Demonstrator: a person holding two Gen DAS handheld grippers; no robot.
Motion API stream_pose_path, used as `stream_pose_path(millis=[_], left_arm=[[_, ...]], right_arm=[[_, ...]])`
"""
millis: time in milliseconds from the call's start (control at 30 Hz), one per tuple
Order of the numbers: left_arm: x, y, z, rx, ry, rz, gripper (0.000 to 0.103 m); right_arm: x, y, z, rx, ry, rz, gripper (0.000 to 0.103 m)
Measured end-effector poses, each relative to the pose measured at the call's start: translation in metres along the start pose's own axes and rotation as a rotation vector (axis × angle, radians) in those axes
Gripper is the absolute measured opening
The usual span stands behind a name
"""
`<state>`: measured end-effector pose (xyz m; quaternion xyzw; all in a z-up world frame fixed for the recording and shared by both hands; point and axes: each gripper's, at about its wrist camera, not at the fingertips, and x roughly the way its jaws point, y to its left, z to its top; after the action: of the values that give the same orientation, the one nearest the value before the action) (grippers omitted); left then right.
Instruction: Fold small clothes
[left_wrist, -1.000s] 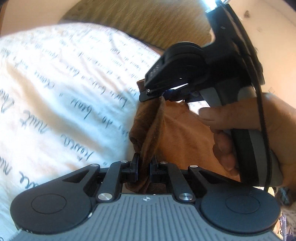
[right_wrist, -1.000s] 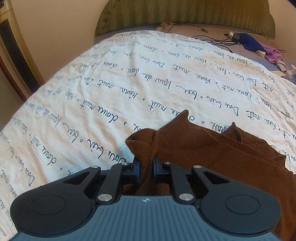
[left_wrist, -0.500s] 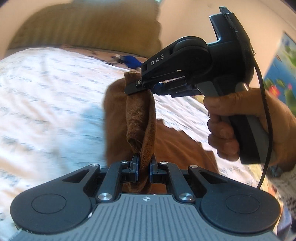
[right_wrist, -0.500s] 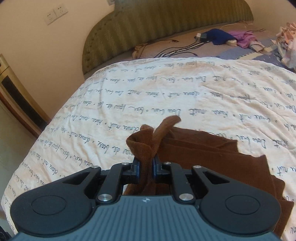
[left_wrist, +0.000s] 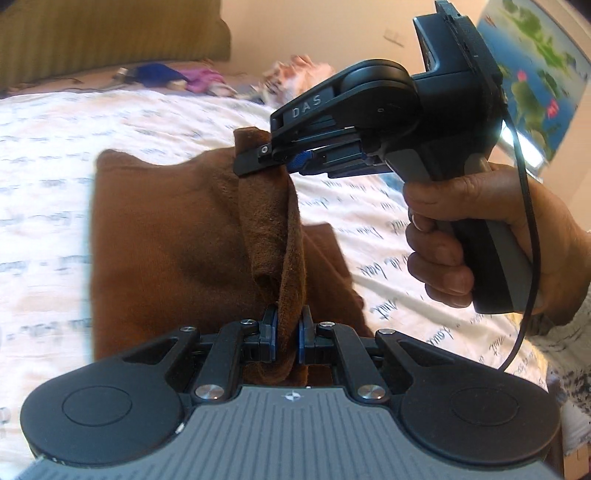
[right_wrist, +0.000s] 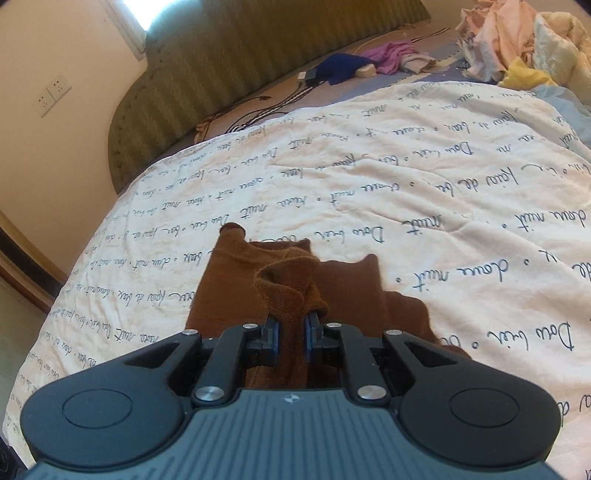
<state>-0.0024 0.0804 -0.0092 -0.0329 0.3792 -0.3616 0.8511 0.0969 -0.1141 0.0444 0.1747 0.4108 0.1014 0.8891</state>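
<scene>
White cotton bedspread printed with dark looping handwriting (right_wrist: 424, 192) is covering the bed and serving as the folding surface. On it, near the front edge, the small rust-brown knitted garment (left_wrist: 173, 236) is lying mostly flat, while one edge of it is being lifted off the spread between the two tools. The left gripper (left_wrist: 286, 334) is pinching that raised strip with its jaws closed on the cloth, and the right gripper (left_wrist: 258, 162), held in a person's hand (left_wrist: 491, 240), is clamping the far end of the same strip; in its own view the right gripper (right_wrist: 291, 334) is showing bunched brown knit squeezed between its blue-lined pads.

Judging by this, a fold is under way: one edge is up and is probably meant to travel across the flat body. The next move is calling for both tools to carry the edge over together at equal height, keeping the strip taut, then lay it down lined up with the opposite edge before releasing.

Much is escaping view. The gripper bodies are covering the near part of the garment, so its outline and kind are not clear. The left view is blurring. The loose pile of pastel clothes (right_wrist: 517, 40) at the far corner is being cut off by the frame.
</scene>
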Motion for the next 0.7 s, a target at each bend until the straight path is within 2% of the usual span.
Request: stream_pose_path(millis=[233,300,367,400,433,467,500,533,567,600,667,700], left_arm=[[0.039,-0.03,0.0,0.036,0.082,0.011,0.01],[0.046,-0.035,-0.002,0.052,0.102,0.034,0.011],[0.053,-0.036,-0.004,0.059,0.111,0.048,0.012],[0.055,-0.037,-0.004,0.056,0.115,0.059,0.013],[0.058,-0.036,-0.004,0.048,0.121,0.064,0.014],[0.058,-0.037,-0.003,0.048,0.124,0.071,0.02],[0.057,-0.037,-0.003,0.048,0.122,0.079,0.029],[0.056,-0.039,-0.002,0.05,0.121,0.086,0.034],[0.054,-0.04,-0.002,0.056,0.12,0.095,0.047],[0.052,-0.043,-0.002,0.06,0.119,0.103,0.068],[0.045,-0.047,-0.004,0.061,0.1,0.105,0.093],[0.041,-0.05,-0.005,0.07,0.087,0.123,0.098]], right_arm=[[0.014,-0.044,-0.015,0.04,0.02,-0.066,0.012],[0.022,-0.05,-0.019,0.031,0.028,-0.095,0.017],[0.027,-0.052,-0.022,0.011,0.048,-0.1,0.028],[0.026,-0.05,-0.022,-0.003,0.046,-0.123,0.044],[0.022,-0.047,-0.021,-0.023,0.04,-0.154,0.068],[0.017,-0.044,-0.021,-0.044,0.027,-0.175,0.075],[0.009,-0.04,-0.021,-0.07,-0.001,-0.186,0.077],[0.001,-0.036,-0.02,-0.095,-0.029,-0.195,0.077],[-0.006,-0.032,-0.019,-0.111,-0.044,-0.204,0.077],[-0.011,-0.028,-0.018,-0.13,-0.057,-0.204,0.077],[-0.023,-0.017,-0.017,-0.185,-0.099,-0.198,0.077],[-0.026,-0.012,-0.017,-0.207,-0.115,-0.2,0.077]])
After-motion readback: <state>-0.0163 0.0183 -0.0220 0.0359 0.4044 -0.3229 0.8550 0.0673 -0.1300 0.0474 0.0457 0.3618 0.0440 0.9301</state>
